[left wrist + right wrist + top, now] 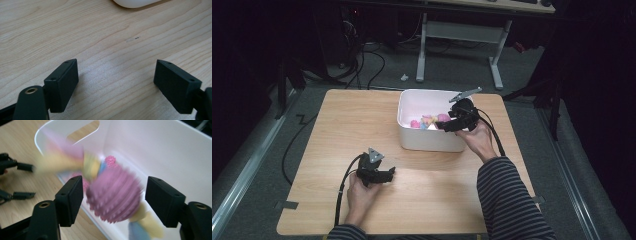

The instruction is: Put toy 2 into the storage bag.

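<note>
Right hand-held gripper (113, 195) open inside the bin (407, 131), jaws either side of the pink ball (113, 197), not yet touching. Advise centring, then closing gently. Left hand-held gripper (116, 82) open, idle above the counter (100, 37).

Pink spiky ball (113, 196) and yellow-pink toys (62, 160) are smearing with motion blur in the right gripper view. White bin (135, 2) is getting cut off by the left gripper view's top edge. Toys in bin (428, 121) are reading too small to identify.
</note>
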Motion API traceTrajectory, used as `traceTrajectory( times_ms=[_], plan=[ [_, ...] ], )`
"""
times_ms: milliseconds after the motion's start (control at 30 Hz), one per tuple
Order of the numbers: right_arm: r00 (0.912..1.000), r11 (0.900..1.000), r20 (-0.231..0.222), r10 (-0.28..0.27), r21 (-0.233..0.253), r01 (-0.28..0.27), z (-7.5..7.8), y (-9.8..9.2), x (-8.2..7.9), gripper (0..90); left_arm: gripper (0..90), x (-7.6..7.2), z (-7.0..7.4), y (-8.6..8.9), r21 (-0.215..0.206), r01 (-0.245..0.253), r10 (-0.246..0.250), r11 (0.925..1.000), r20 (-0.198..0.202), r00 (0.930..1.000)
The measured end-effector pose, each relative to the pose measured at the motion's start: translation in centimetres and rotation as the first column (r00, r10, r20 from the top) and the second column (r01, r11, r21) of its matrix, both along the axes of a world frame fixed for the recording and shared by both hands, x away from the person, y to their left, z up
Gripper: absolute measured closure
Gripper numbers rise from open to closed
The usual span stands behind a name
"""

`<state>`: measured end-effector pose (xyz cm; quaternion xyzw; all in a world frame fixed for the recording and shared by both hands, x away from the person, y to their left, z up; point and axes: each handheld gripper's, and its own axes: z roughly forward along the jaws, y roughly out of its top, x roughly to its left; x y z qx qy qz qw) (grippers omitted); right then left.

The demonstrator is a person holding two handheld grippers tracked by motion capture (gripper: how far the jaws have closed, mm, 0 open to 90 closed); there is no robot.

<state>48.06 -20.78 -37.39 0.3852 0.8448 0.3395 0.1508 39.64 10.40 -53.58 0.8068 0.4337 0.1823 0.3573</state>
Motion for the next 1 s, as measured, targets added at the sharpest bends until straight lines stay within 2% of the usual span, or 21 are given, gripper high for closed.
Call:
traceTrajectory(
  times_ms=[200,467,567,800,1000],
  plan=[
    [0.9994,1.0,0.033,-0.009,0.027,0.008,0.6,-0.9,-0.9,25.5,20.1,0.0,0.0,0.0,-0.002,-0.001,0.001,1.0,0.0,1.0],
    [0.9957,0.995,0.076,-0.053,0.084,0.047,0.5,-3.8,-3.8,28.5,20.1,0.0,0.0,0.0,-0.001,-0.001,0.001,1.0,0.001,1.0],
    [0.9916,0.99,0.091,-0.092,0.112,0.081,0.2,-5.3,-5.3,30.3,20.1,0.0,0.0,0.0,-0.001,-0.001,0.001,1.0,0.001,1.0],
    [0.9834,0.981,0.114,-0.141,0.147,0.124,-0.7,-7.9,-8.0,32.0,20.1,0.0,0.0,0.0,-0.001,-0.001,0.001,1.0,0.001,1.0],
    [0.9774,0.971,0.104,-0.184,0.176,0.164,-1.4,-9.6,-9.4,33.1,20.1,0.0,0.0,0.0,-0.001,-0.001,0.001,1.0,0.001,1.0]
  ],
)
